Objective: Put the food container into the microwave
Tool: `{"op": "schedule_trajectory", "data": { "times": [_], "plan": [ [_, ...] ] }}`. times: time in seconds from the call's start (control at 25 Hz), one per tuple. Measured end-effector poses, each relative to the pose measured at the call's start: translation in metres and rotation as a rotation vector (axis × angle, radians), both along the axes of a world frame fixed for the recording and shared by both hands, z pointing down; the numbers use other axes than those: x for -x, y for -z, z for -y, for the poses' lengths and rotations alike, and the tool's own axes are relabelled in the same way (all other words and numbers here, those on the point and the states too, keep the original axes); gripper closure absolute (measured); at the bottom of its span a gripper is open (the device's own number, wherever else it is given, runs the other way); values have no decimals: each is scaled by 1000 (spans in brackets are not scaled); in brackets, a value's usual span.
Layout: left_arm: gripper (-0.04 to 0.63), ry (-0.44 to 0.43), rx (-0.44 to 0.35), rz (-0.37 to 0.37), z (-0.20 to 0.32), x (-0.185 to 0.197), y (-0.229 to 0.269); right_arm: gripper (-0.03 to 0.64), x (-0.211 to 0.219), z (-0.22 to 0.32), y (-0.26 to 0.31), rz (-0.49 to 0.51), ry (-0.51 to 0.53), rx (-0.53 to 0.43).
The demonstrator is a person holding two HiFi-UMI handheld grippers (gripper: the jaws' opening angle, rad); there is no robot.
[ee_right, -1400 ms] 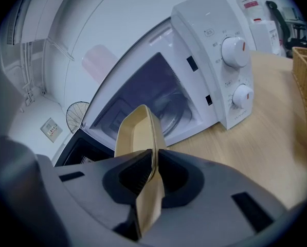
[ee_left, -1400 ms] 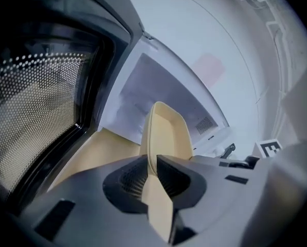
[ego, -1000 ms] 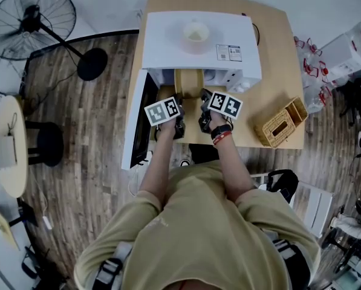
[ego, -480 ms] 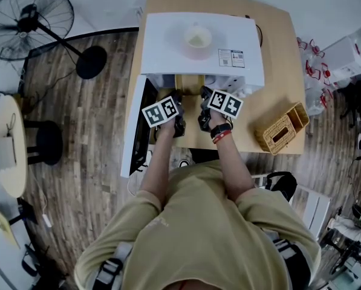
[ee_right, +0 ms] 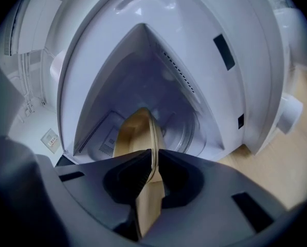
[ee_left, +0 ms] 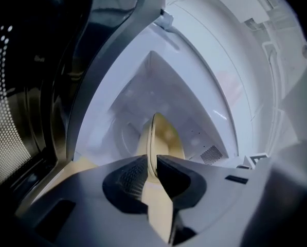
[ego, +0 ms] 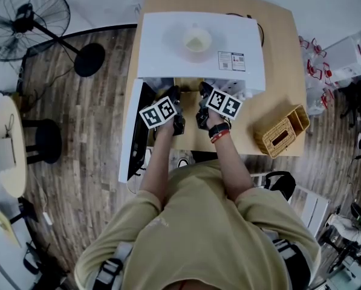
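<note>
The tan food container (ego: 188, 84) pokes into the open cavity of the white microwave (ego: 199, 35) on the wooden table. My left gripper (ee_left: 149, 164) is shut on the container's left rim (ee_left: 152, 138). On the opposite rim (ee_right: 152, 138), my right gripper (ee_right: 154, 166) is shut too. In the head view both grippers, left (ego: 173, 99) and right (ego: 203, 96), sit at the cavity mouth, and the container is mostly hidden under the microwave's top. The cavity floor with its round turntable (ee_right: 186, 127) lies just ahead of the container.
The microwave door (ego: 133, 133) hangs open to the left, over the table's edge. A pale bowl-like item (ego: 196, 41) rests on the microwave's top. A wicker basket (ego: 283, 129) stands at the table's right front. A floor fan (ego: 28, 23) is at the far left.
Both grippers have pushed forward with the container, which now shows less beyond the microwave's top edge. The door stays open.
</note>
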State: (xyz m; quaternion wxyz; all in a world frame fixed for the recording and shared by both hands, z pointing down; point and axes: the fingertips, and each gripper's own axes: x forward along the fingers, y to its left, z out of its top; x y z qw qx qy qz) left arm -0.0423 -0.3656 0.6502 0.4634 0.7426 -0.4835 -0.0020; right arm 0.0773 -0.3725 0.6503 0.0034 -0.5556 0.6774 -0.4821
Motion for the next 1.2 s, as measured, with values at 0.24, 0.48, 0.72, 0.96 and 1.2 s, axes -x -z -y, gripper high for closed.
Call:
{"op": "schedule_trajectory", "data": {
  "times": [0.24, 0.48, 0.72, 0.96, 1.2],
  "plan": [
    [545, 10, -15, 1, 8, -1, -3, 569, -1, 9, -5, 1, 6, -2],
    [545, 17, -36, 7, 17, -2, -3, 569, -3, 17, -6, 8, 3, -21],
    [545, 28, -40, -2, 26, -7, -7, 569, -8, 26, -9, 7, -1, -29],
    [545, 29, -37, 3, 33, -6, -14, 569, -8, 31, -9, -13, -16, -47],
    [545, 39, -22, -8, 36, -4, -16, 566, -4, 35, -11, -19, 0, -53]
  ]
}}
